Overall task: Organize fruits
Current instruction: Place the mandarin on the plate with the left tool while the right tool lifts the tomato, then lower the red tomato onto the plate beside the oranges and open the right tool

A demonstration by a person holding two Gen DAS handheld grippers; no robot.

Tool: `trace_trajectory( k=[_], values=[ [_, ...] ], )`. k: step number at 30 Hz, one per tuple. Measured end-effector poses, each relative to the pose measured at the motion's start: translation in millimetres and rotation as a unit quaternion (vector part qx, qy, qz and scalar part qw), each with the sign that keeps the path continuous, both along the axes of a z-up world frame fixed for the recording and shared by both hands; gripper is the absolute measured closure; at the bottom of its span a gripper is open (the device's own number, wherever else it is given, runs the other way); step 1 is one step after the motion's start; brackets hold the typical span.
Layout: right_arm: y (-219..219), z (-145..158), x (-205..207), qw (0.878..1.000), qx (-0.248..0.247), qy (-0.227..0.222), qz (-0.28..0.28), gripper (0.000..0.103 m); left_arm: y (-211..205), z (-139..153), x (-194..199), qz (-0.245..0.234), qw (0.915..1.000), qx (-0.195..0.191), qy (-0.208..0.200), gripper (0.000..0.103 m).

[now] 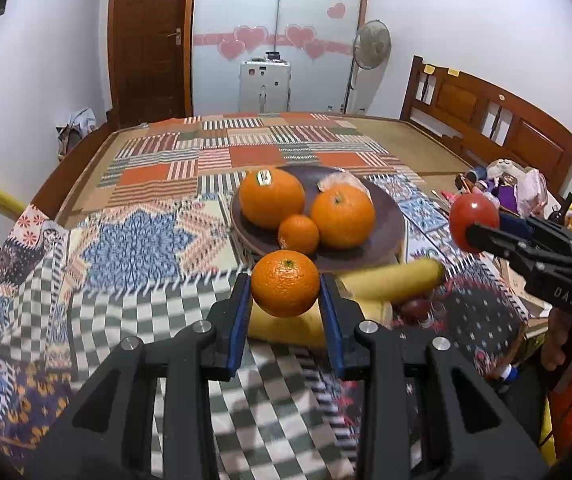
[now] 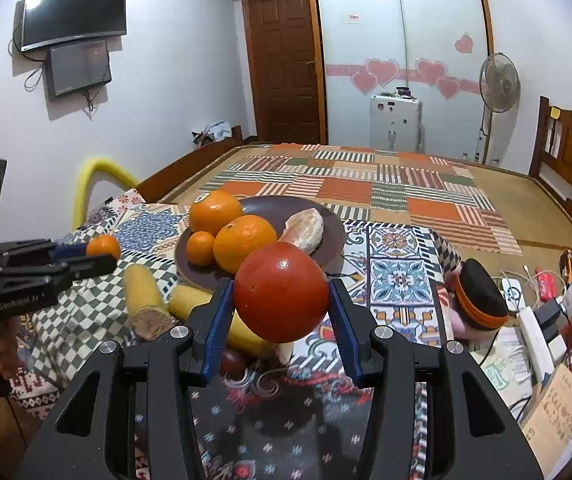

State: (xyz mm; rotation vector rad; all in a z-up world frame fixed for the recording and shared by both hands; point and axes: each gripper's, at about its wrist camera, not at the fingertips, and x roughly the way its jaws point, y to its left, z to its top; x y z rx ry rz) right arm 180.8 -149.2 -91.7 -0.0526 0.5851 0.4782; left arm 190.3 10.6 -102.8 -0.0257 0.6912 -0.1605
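Bedroom; patchwork cloth over a bed, brown plate holding three oranges and a peeled piece. Step in hand, judged: carrying fruit to the plate. Left gripper clamps a mandarin between its blue pads, clear of the cloth. Right gripper clamps a tomato likewise. Next: lower each into free plate space, then release. Bananas lie below.
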Motion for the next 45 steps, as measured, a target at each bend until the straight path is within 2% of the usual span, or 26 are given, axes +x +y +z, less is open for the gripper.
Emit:
trace_trajectory(
  k=[15,21,32,45],
  values=[
    [14.3,-6.7,45.1,1.000,-0.029,0.001,0.005,0.059,1.8,-13.0,65.1,-0.011,0.9995,0.022,0.020,0.069],
    [17.5,-9.4,59.8,0.999,-0.024,0.022,0.017,0.059,5.4,-19.8,82.1,-0.022,0.9987,0.008,0.045,0.069],
    [27.3,-21.5,74.1,0.998,-0.050,0.044,0.020,0.059,2.6,-22.1,96.3,-0.021,0.9981,0.013,0.056,0.069],
    [30.1,-22.6,78.6,0.997,-0.046,0.054,0.025,0.058,-0.2,-23.4,97.6,-0.017,0.9984,0.015,0.052,0.068]
  ],
)
